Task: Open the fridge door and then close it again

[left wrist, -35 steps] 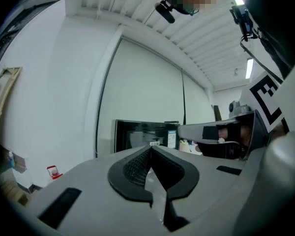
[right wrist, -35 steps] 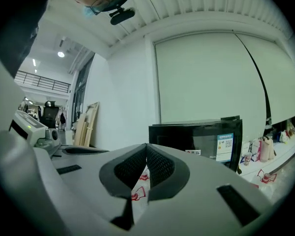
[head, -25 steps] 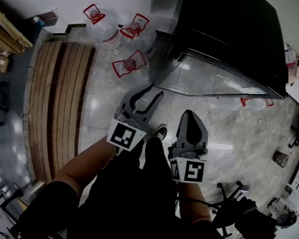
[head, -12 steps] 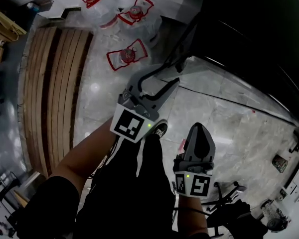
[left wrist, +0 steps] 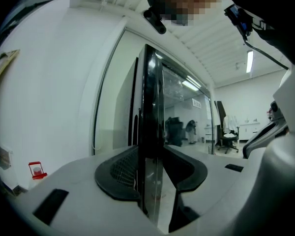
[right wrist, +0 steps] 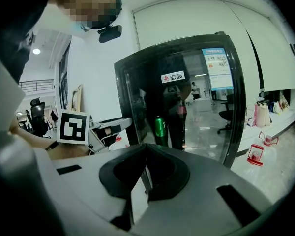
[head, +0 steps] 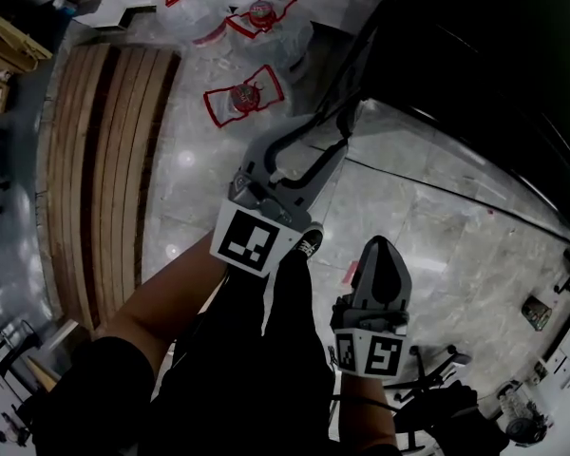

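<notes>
Plainly the step in hand is getting a hold on the free edge of the fridge door. In the head view the left gripper (head: pixel 334 139) reaches out level to the fridge door (head: pixel 437 169). Its glass panel looks to stand swung out from the dark fridge (head: pixel 484 46), though how far it is open I cannot tell. To do this well, I judge the gripper should close squarely on the black frame rather than on the glass, and deep enough not to slip. The hand should then follow the door's arc about its hinge instead of dragging it straight. The right gripper (head: pixel 381 245) hangs lower, beside the person's leg (head: pixel 285 350) and well apart from the door, and is best kept out of the swing.

In the left gripper view the door edge (left wrist: pixel 148 92) stands upright, seen edge-on, between the jaws. They are spread wide and are closing on it. The meshed pad (left wrist: pixel 122 170) on one side looks just beside the frame, while a strip of glass shows before the other jaw. I therefore read no clamp yet, and the gripper has nothing firmly in hold.

In the right gripper view that gripper's jaws are drawn together, tips meeting, with nothing between them. Beyond them stands the door's glass with a green can (right wrist: pixel 160 126) behind it, and the left gripper sits at the door's edge on the left of the picture.
</notes>
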